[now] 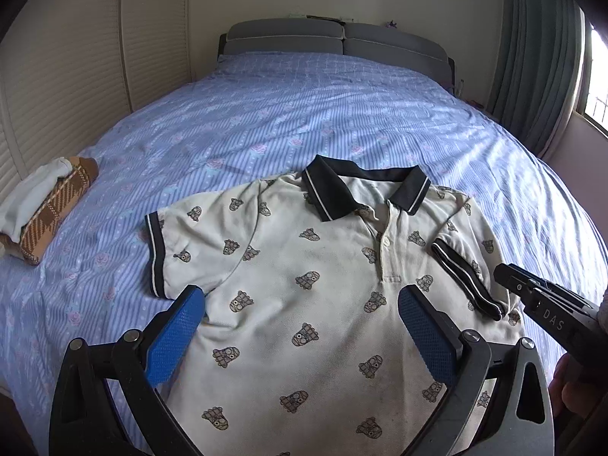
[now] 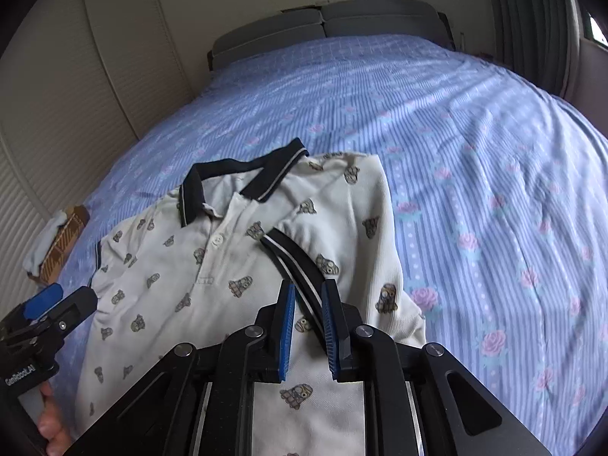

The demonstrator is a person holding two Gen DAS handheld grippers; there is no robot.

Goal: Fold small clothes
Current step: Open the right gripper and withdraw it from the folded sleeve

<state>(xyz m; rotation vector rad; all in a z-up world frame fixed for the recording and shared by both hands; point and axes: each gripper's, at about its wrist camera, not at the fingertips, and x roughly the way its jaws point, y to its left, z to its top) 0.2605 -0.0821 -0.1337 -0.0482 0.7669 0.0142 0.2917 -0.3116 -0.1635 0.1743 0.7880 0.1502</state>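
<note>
Right gripper [image 2: 308,306] first: its blue pads are drawn close together with the dark striped cuff [image 2: 300,269] of the folded-over sleeve running between them, though whether they truly pinch the cloth I cannot tell. From there, at about twelve o'clock, sits the polo shirt [image 2: 212,266], cream with small cartoon prints, lying front-up on the bed, its navy collar [image 2: 243,178] pointing toward the headboard [image 2: 326,26]. That one sleeve is folded in over the chest; the other lies flat at nine o'clock. Over to the left gripper [image 1: 300,326]: jaws spread wide, released, hovering above the shirt's lower front with nothing between the pads. Beyond the shirt stretches the blue striped, rose-patterned sheet [image 1: 304,106]. At ten o'clock in the left wrist view, near the bed's edge, rests a brown plaid and white folded bundle [image 1: 45,209].
</note>
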